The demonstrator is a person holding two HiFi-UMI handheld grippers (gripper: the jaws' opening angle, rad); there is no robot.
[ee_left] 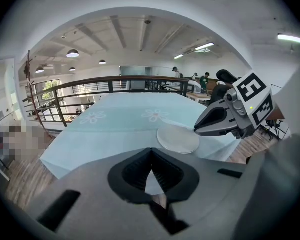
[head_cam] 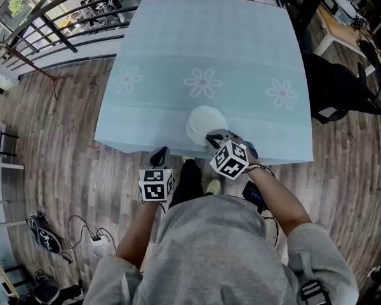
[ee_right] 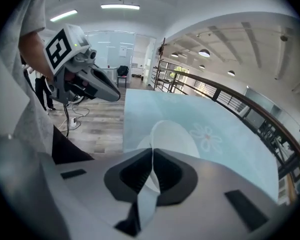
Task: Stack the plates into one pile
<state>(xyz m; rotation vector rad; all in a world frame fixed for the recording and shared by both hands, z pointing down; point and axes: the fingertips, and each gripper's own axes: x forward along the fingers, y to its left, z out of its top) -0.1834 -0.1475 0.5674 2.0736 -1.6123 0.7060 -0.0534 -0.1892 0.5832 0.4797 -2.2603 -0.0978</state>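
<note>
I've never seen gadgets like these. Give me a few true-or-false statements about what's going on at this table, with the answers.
1. The tablecloth is pale blue with flower prints. True.
2. The left gripper holds a plate. False: its jaws are together with nothing between them.
3. The right gripper is clamped on the rim of a white plate. True.
4. That plate is at the far end of the cloth. False: it is by the cloth's near edge.
</note>
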